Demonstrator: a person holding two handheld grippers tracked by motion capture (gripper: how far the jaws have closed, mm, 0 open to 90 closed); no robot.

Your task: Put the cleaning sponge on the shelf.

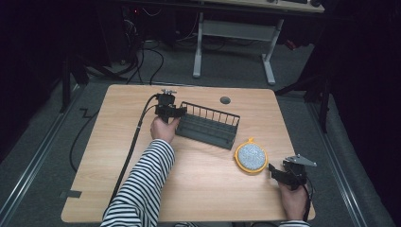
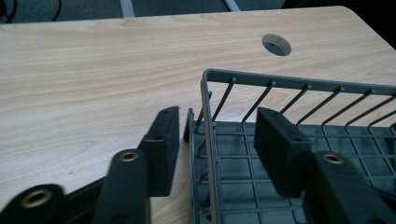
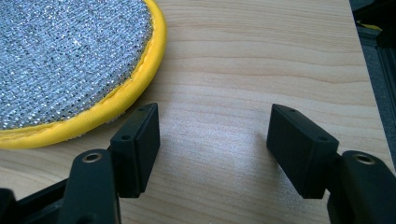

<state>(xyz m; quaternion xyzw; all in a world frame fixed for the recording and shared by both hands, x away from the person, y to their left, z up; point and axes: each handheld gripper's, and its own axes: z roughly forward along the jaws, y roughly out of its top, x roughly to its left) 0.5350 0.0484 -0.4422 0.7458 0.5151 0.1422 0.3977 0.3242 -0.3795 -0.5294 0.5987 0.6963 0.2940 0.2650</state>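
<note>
Both tongs [image 1: 171, 112] [image 1: 275, 171] gape over the pale wooden table [image 1: 118, 123] in a dark room.

A wire rack [image 1: 208, 125] is placed mid-table [image 1: 123, 156]; a round scrubbing pad [image 1: 250, 156] is laid right of it, nearer the person.

A black-and-white striped sleeve [image 1: 142, 189] covers the left arm; each hand-held gripper is black with brass-coloured screws.
</note>
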